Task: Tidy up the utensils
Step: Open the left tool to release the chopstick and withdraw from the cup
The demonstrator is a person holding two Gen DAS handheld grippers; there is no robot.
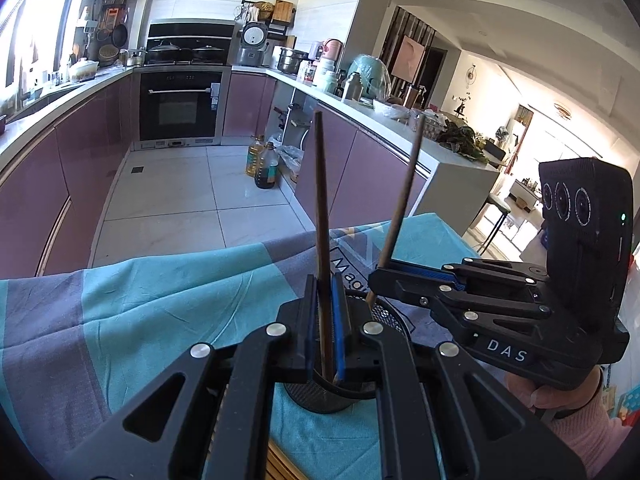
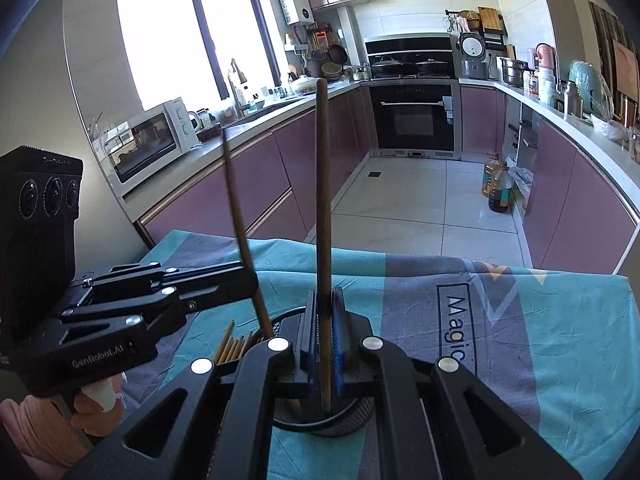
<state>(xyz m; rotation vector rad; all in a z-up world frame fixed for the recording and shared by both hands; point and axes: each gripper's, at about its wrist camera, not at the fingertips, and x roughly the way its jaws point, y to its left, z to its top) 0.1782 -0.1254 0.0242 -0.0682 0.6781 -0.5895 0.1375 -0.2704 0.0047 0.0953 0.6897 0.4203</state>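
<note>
A black mesh holder (image 1: 386,317) stands on a table under a teal and grey cloth (image 1: 160,300). My left gripper (image 1: 325,285) is shut on a dark brown chopstick (image 1: 321,200) that stands upright with its lower end inside the holder. My right gripper (image 2: 326,297) is shut on a second dark chopstick (image 2: 322,200), also with its tip down in the holder (image 2: 358,414). Each view shows the other gripper from the side: the right one (image 1: 378,276) with its tilted chopstick (image 1: 402,200), the left one (image 2: 252,280) likewise. Several pale chopsticks (image 2: 234,347) stand in the holder.
Beyond the table's far edge lies a tiled kitchen floor (image 1: 180,192) between purple cabinets (image 2: 580,208). Two oil bottles (image 1: 265,164) stand on the floor by the right counter. An oven (image 2: 414,118) is at the back. A hand in a pink sleeve (image 1: 580,412) holds the right gripper.
</note>
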